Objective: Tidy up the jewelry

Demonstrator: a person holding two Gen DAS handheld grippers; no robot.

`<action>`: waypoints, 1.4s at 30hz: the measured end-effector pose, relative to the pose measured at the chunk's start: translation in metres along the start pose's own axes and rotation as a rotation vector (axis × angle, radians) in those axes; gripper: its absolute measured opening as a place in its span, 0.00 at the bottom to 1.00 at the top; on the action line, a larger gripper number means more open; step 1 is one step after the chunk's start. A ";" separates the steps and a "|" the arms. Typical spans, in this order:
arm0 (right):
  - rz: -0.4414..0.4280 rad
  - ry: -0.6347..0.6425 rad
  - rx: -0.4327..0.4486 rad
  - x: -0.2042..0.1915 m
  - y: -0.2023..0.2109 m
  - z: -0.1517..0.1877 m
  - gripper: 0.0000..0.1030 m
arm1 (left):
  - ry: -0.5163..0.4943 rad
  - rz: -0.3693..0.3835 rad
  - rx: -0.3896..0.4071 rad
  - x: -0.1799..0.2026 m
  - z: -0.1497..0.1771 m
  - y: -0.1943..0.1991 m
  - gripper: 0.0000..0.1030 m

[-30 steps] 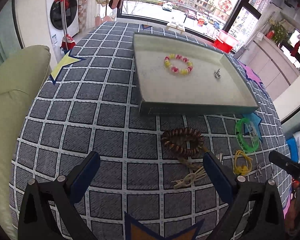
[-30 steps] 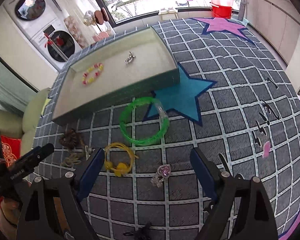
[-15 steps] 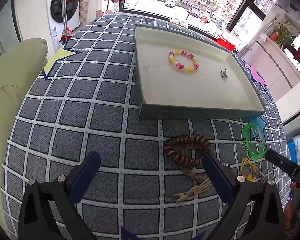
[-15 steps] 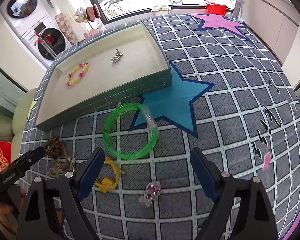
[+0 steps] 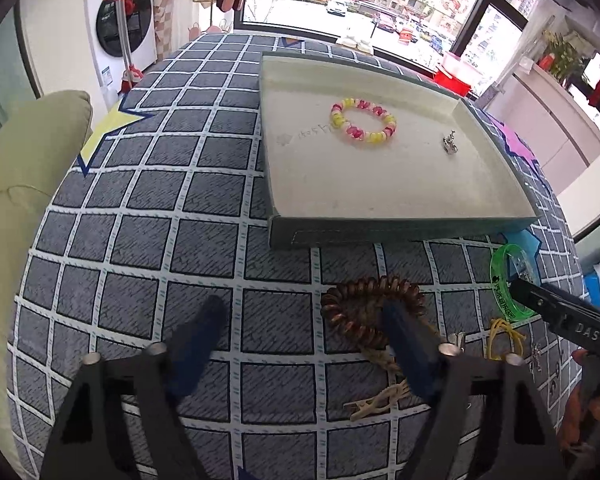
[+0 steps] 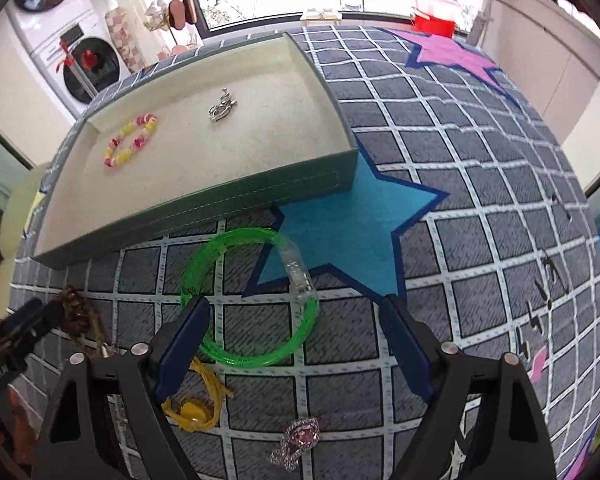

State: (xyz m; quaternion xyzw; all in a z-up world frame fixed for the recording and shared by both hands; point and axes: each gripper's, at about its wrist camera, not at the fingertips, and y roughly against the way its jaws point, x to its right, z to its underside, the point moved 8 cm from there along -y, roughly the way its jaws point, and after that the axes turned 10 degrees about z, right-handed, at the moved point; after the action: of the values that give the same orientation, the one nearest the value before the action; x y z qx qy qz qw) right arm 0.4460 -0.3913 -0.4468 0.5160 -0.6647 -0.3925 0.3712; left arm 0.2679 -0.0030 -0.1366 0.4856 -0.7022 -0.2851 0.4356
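Observation:
The green tray [image 5: 400, 226] holds a pink-and-yellow bead bracelet [image 5: 362, 126] and a silver charm [image 5: 449, 144]. In front of it lies a brown wooden bead bracelet [image 5: 352, 312]. My left gripper [image 5: 300, 324] hangs over it, jaws closing, the right finger [image 5: 404, 336] covering part of the coil, pads not pressing. My right gripper [image 6: 296, 316] is closing around the green bangle [image 6: 256, 360], whose left rim sits under the left finger [image 6: 188, 328]; nothing is gripped. A yellow cord piece [image 6: 196, 410] and a pink gem ring [image 6: 300, 436] lie just below.
The checked tablecloth [image 6: 480, 240] has a blue star [image 6: 348, 224] by the tray's corner. A pale green cushion [image 5: 16, 168] borders the table's left side. The other gripper's black body [image 5: 560, 316] reaches in at the right. Washing machine and windows stand beyond.
Both grippers have moved forward and down toward the table. The right now straddles the green bangle, the left reaches the brown bracelet, and both pairs of jaws have narrowed.

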 end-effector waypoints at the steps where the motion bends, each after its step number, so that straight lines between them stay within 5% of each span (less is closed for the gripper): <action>1: 0.012 0.011 0.005 -0.001 0.000 0.000 0.78 | -0.001 0.006 -0.003 0.001 0.000 0.000 0.86; 11: 0.057 0.089 0.038 -0.011 0.004 0.001 0.47 | -0.045 0.041 -0.018 0.012 0.002 -0.001 0.26; 15: 0.053 0.103 0.043 -0.015 0.006 0.001 0.31 | -0.034 0.074 -0.008 0.012 0.002 0.001 0.24; 17: 0.052 0.101 0.048 -0.016 0.006 0.002 0.12 | -0.019 0.105 0.000 0.012 0.002 0.004 0.24; 20: 0.047 0.085 0.051 -0.015 0.006 0.002 0.12 | -0.014 0.119 0.018 0.012 0.001 0.011 0.21; 21: 0.040 0.077 0.051 -0.013 0.007 0.002 0.12 | -0.016 0.125 0.023 0.012 0.000 0.013 0.13; 40: -0.081 -0.009 0.058 -0.001 0.030 0.005 0.12 | -0.080 0.107 0.100 0.009 -0.004 0.043 0.13; 41: -0.088 -0.010 0.059 -0.001 0.032 0.006 0.12 | -0.073 0.105 0.105 0.006 -0.005 0.044 0.16; 42: -0.096 -0.012 0.061 -0.001 0.033 0.006 0.12 | -0.069 0.101 0.105 0.005 -0.005 0.044 0.55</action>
State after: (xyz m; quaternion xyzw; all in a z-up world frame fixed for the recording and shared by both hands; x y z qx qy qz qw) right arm 0.4277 -0.3838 -0.4193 0.5560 -0.6531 -0.3925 0.3320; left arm 0.2522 0.0087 -0.0962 0.4616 -0.7546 -0.2421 0.3987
